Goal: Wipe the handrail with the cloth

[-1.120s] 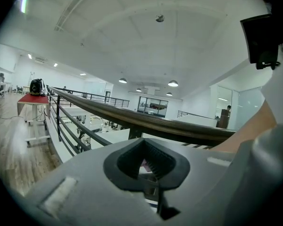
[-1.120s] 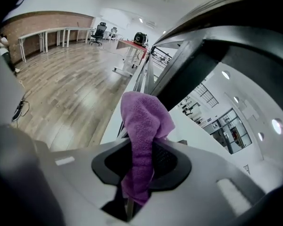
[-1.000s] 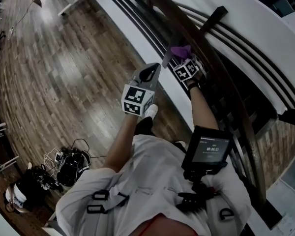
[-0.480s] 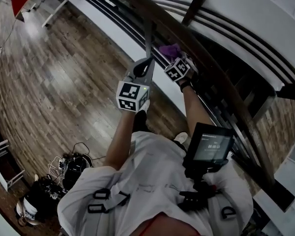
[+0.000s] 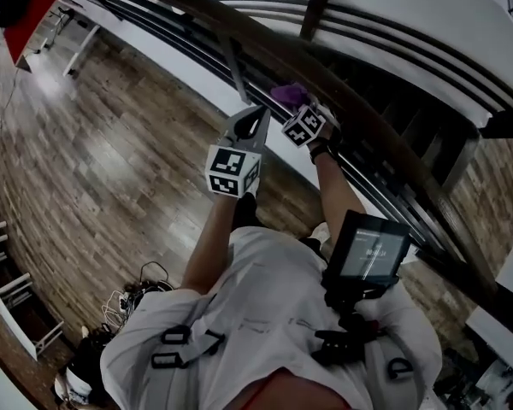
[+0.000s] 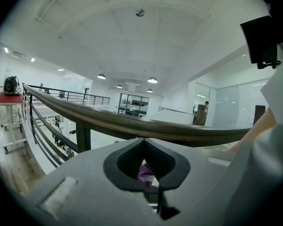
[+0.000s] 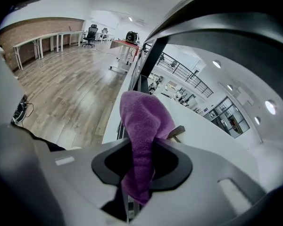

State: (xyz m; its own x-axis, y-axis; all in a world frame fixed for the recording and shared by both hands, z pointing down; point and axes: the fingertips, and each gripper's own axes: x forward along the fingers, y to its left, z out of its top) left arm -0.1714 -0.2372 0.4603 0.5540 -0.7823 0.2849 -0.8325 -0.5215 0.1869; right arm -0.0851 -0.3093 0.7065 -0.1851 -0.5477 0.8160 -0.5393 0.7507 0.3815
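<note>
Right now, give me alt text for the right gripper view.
A purple cloth is pinched between the closed jaws of the right hand-held gripper, its loose end standing up. Behind it, a wooden floor spreads left and a dark railing runs away.

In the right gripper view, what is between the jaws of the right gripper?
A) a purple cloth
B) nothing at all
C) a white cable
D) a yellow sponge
A: the right gripper has its jaws closed on the purple cloth, which passes through them and sticks out in front of them.
</note>
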